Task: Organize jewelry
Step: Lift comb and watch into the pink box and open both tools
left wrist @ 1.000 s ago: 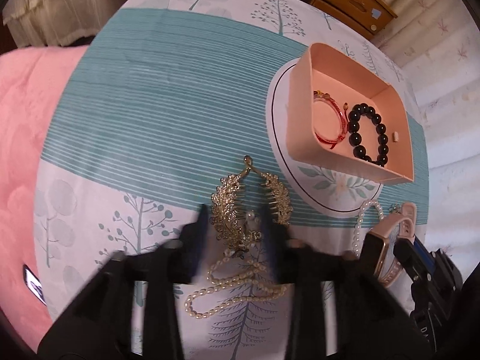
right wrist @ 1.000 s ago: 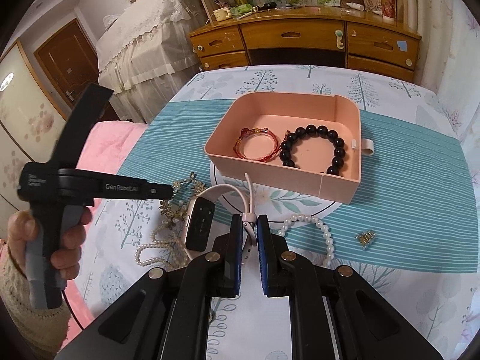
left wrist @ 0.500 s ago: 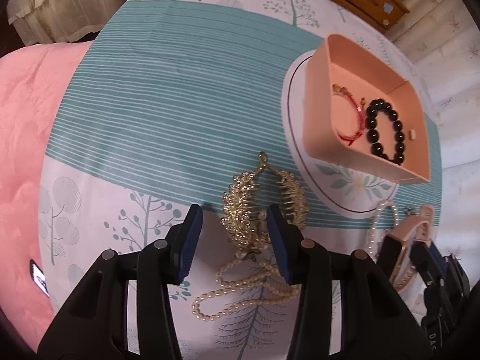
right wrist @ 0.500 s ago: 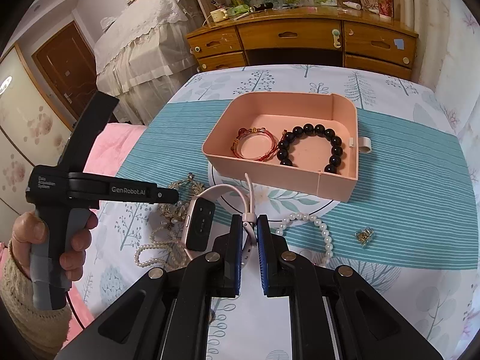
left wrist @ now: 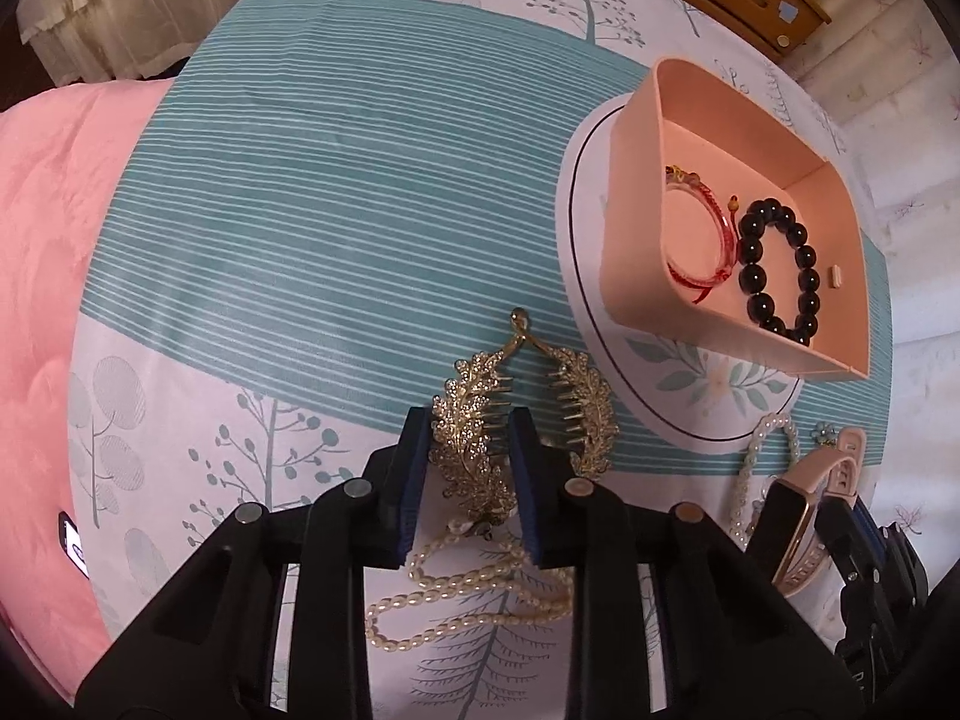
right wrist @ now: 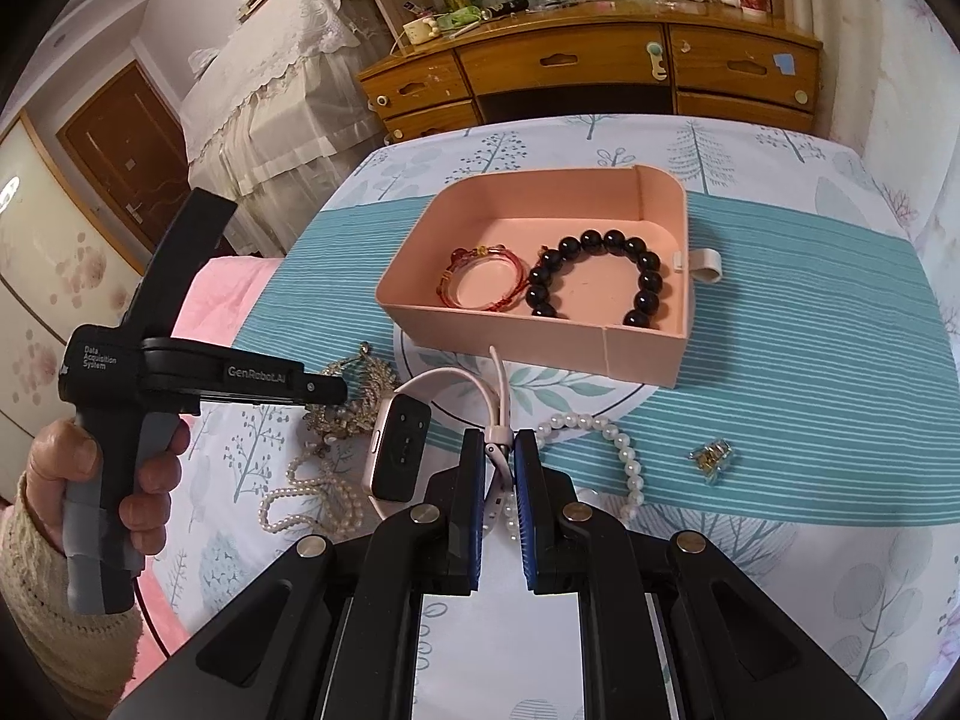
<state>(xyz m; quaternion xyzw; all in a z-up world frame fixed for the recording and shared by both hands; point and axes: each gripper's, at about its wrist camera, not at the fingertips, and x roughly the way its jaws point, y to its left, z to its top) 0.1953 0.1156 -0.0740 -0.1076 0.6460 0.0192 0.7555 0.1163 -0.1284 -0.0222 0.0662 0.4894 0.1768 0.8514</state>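
A lived-in home bedroom: a cluttered wooden dresser [right wrist: 591, 69] with drawers lines the far wall, lace-trimmed fabric [right wrist: 270, 102] drapes furniture beside a brown door [right wrist: 129, 147], and a pink quilt [left wrist: 42, 276] lies beside the tree-print tablecloth [left wrist: 312, 192].

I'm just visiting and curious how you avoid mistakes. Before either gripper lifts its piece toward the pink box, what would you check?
1. Left gripper around the gold leaf hair clip: ok, one leaf between the fingers.
2. Firm hold on the clip: cannot tell.
3. Long pearl necklace free of the clip: not ok, they overlap.
4. Right gripper shut on the watch strap: ok.
5. Space in the pink box beside the red bangle and black bead bracelet: ok.
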